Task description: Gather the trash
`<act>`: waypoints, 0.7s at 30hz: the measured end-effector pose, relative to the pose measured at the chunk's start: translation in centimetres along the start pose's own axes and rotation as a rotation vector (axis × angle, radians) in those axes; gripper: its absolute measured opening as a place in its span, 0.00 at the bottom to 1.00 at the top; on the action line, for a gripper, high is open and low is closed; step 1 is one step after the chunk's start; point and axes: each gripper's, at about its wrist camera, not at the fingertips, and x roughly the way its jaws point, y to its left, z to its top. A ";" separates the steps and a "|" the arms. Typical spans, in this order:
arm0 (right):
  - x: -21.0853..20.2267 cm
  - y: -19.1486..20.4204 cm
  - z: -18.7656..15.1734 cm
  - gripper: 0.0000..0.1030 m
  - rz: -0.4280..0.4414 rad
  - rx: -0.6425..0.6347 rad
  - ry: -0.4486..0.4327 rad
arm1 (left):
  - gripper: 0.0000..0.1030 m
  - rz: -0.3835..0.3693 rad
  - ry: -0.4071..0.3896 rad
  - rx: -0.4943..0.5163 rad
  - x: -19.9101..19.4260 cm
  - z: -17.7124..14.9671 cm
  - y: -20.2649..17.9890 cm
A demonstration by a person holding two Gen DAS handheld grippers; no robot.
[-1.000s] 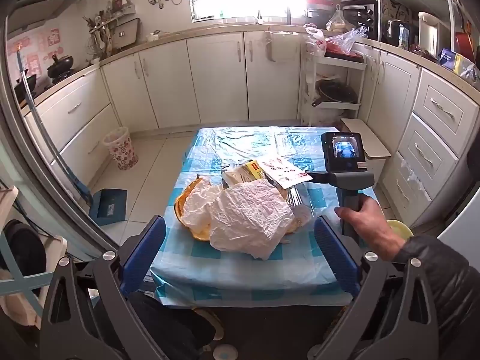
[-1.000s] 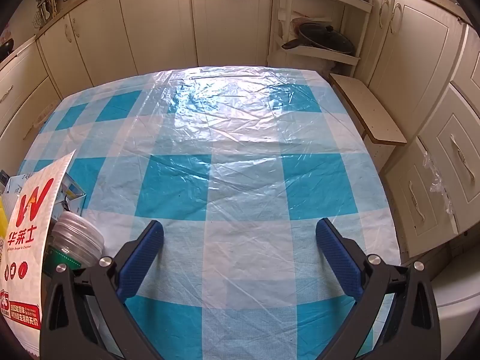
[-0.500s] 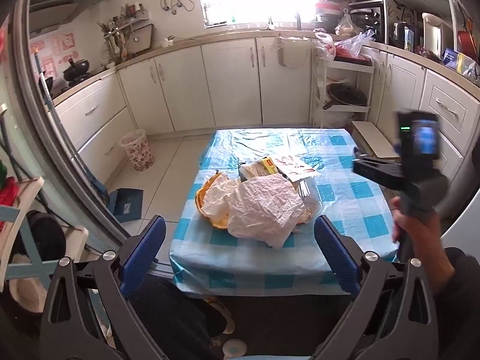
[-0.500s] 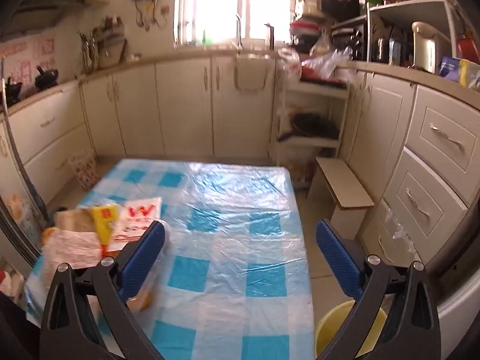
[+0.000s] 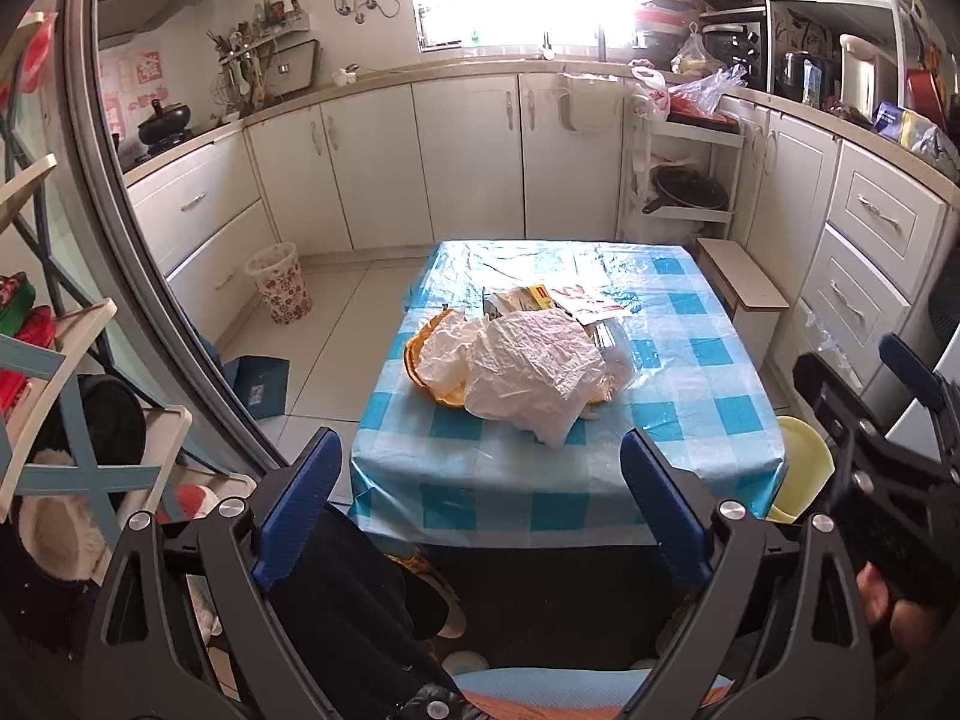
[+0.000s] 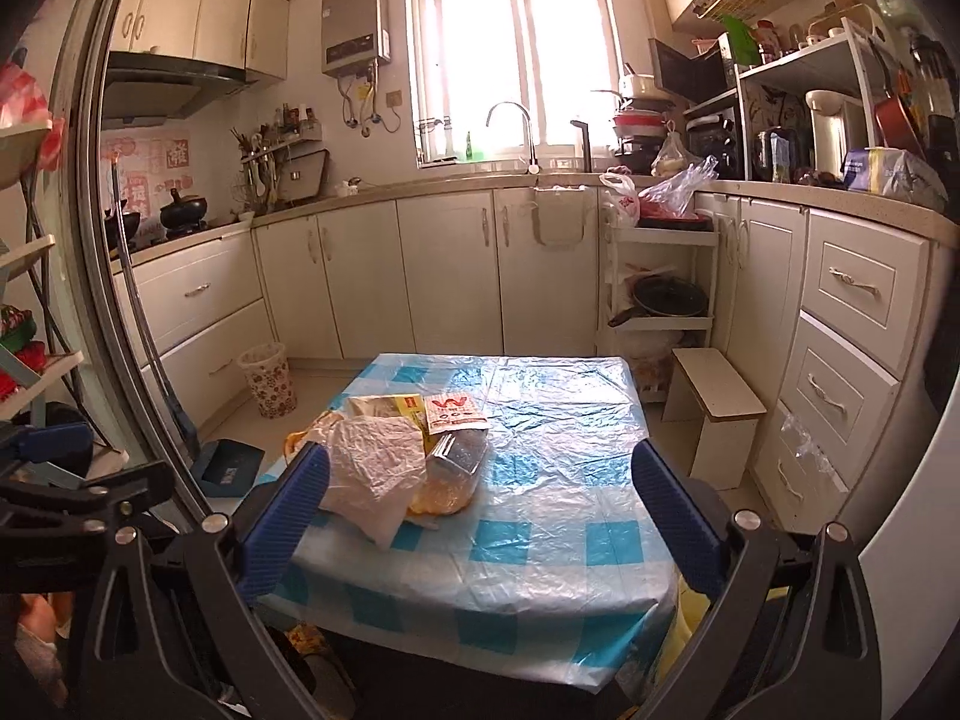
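Observation:
A heap of trash lies on the blue-checked table (image 5: 708,372) (image 6: 558,516): a crumpled white plastic bag (image 5: 528,366) (image 6: 372,462) over an orange wrapper (image 5: 420,354), with a yellow packet (image 5: 528,295) (image 6: 390,405), a white and red packet (image 5: 585,303) (image 6: 453,411) and a clear container (image 6: 459,450) behind it. My left gripper (image 5: 480,510) is open, held back from the table's near edge. My right gripper (image 6: 480,516) is open too, above the near edge. Neither holds anything.
A flower-patterned waste basket (image 5: 279,282) (image 6: 267,378) stands on the floor left of the table by the cabinets. A yellow bucket (image 5: 801,474) sits at the table's near right corner. A small white stool (image 6: 714,414) is to the right. A blue dustpan (image 5: 258,387) lies on the floor.
Both grippers have pulled back and up from the table, so the whole table and kitchen now show. The trash heap has not moved.

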 end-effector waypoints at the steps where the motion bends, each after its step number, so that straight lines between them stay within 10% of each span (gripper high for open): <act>1: -0.4 0.1 -0.2 0.94 0.004 0.014 0.007 | 0.88 -0.003 -0.002 0.000 -0.2 0.0 -0.1; 21: -5.6 0.1 -0.4 0.94 0.059 0.038 -0.055 | 0.88 0.018 -0.076 -0.019 -4.0 -0.1 0.2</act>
